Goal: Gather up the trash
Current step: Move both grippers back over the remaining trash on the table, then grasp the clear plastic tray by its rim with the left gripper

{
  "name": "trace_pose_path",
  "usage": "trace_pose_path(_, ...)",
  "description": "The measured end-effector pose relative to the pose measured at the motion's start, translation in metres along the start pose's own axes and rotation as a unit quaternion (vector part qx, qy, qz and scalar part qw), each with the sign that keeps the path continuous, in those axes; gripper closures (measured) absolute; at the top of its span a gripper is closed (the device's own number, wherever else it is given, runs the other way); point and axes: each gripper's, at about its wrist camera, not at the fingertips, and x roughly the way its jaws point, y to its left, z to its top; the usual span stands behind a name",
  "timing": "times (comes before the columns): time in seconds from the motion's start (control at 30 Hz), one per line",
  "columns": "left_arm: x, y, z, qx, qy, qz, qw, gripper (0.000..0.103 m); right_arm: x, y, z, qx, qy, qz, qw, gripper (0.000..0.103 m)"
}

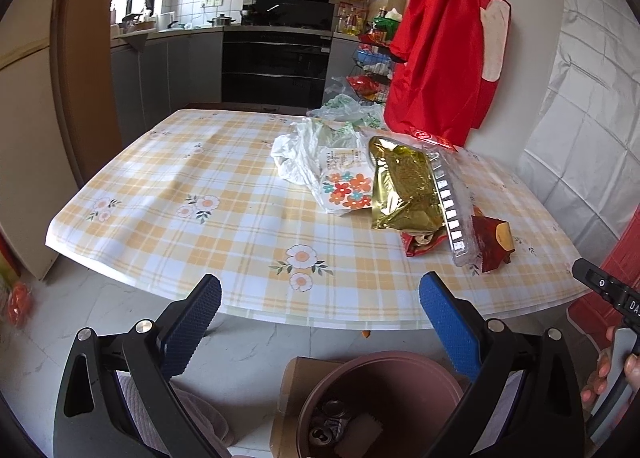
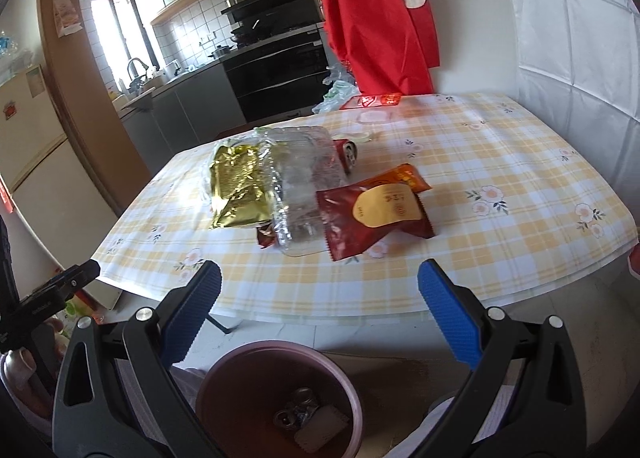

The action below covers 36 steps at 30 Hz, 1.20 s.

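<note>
**binwatcher:** So how far along is this trash pickup? Looks barely started to me.

**tabletop_tom:** Some is done, I'd say. The pink bin (image 2: 280, 398) on the floor just below the table edge already has a couple of crushed cans (image 2: 298, 408) and a scrap of wrapper in it. Both tools are empty: the left gripper (image 1: 320, 298) has its jaws spread wide with nothing between them, and the right gripper (image 2: 318, 286) is just as wide and also bare.

**binwatcher:** And what's left on the table (image 1: 160, 186)?

**tabletop_tom:** Going left to right: a white plastic bag (image 1: 298, 154), a flowered wrapper (image 1: 346, 188) touching it, a gold foil pouch (image 2: 236, 186), a clear plastic tray (image 2: 304, 194) lying partly over the pouch, then a dark red snack packet (image 2: 376, 218) with an orange packet (image 2: 404, 178) just behind. There's a can (image 2: 349, 154) tucked behind the tray too.

**binwatcher:** Anything in the way?

**tabletop_tom:** The pile overlaps, so my guess is the tray or the red packet has to come off first. A red garment (image 1: 440, 46) hangs at the far edge, well clear. Cardboard (image 2: 400, 374) sits under the bin.
</note>
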Motion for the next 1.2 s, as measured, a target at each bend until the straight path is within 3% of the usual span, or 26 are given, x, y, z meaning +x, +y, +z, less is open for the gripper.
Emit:
trace_pose_path(0.7, 0.06, -0.034, 0.027, 0.034, 0.035, -0.059, 0.997, 0.007, 0.057, -0.037, 0.006, 0.016, 0.033, -0.023, 0.999, 0.006)
trace_pose_path(0.9, 0.09, -0.044, 0.033, 0.007, 0.072, -0.121, 0.99, 0.027, 0.077, -0.042, 0.017, -0.002, 0.037, -0.037, 0.999, 0.006)
trace_pose_path(0.97, 0.102, -0.058, 0.034, 0.005, 0.092, -0.156, 0.9834, 0.037, 0.083, -0.051, 0.02, 0.01, 0.037, -0.04, 0.998, 0.006)
trace_pose_path(1.07, 0.123, -0.086, 0.031, 0.014, 0.115, -0.201, 0.9726, 0.042, 0.089, -0.059, 0.022, 0.017, 0.038, -0.042, 0.998, 0.006)
trace_pose_path(1.2, 0.156, -0.124, 0.026, 0.044, 0.14, -0.21, 0.9667, 0.053, 0.094, -0.069, 0.024, 0.01, 0.042, -0.051, 0.998, 0.006)
